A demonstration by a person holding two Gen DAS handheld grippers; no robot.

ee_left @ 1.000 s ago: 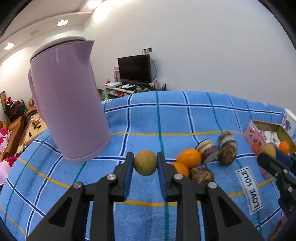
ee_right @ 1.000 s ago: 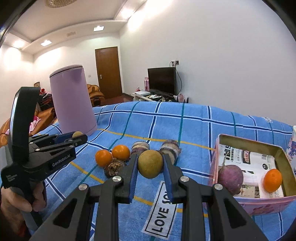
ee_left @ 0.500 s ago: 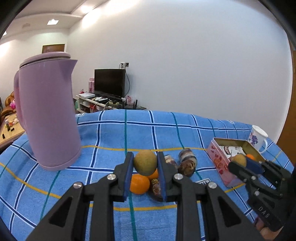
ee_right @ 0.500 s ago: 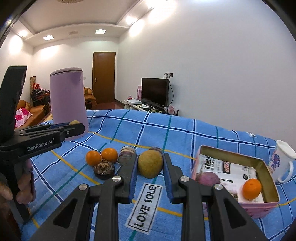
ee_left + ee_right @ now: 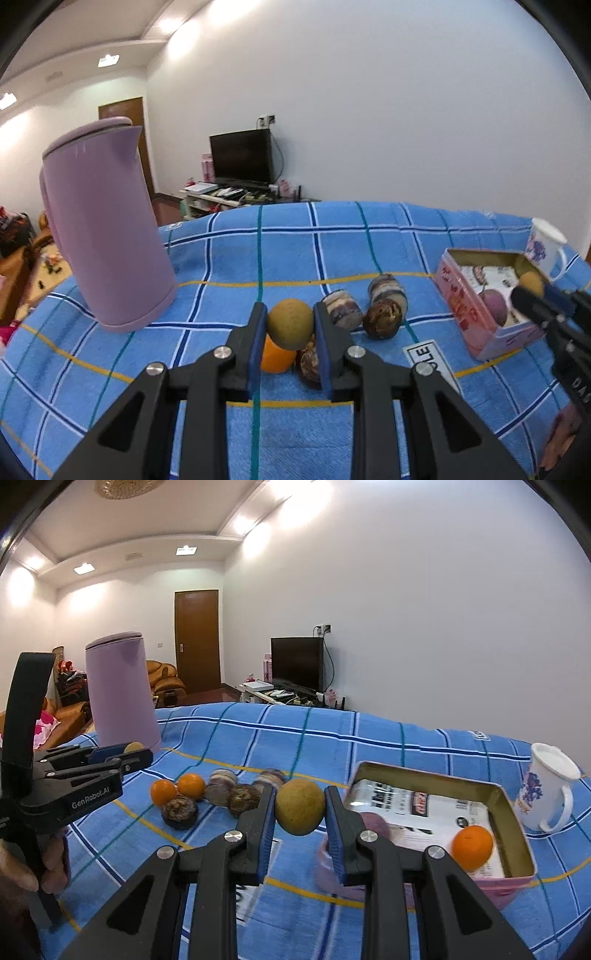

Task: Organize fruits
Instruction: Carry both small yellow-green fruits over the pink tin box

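blue checked cloth [image 5: 332, 243] soft, far edge cut off | lilac kettle [image 5: 107, 236] smooth, upright | pink tin [image 5: 513, 812] half hidden by right gripper [image 5: 300, 806], clamped on matte russet fruit [image 5: 300, 806] before tin | left gripper [image 5: 290, 328] clamped on brown-green fruit [image 5: 290, 323], hiding orange [image 5: 277, 358]

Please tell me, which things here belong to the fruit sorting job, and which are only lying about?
Belong to the job:
left gripper holding one yellow-brown fruit
right gripper holding another yellow-brown fruit
pink tin box with an orange inside
two loose oranges
dark brownish fruits

Only lying about:
purple kettle
white mug
television
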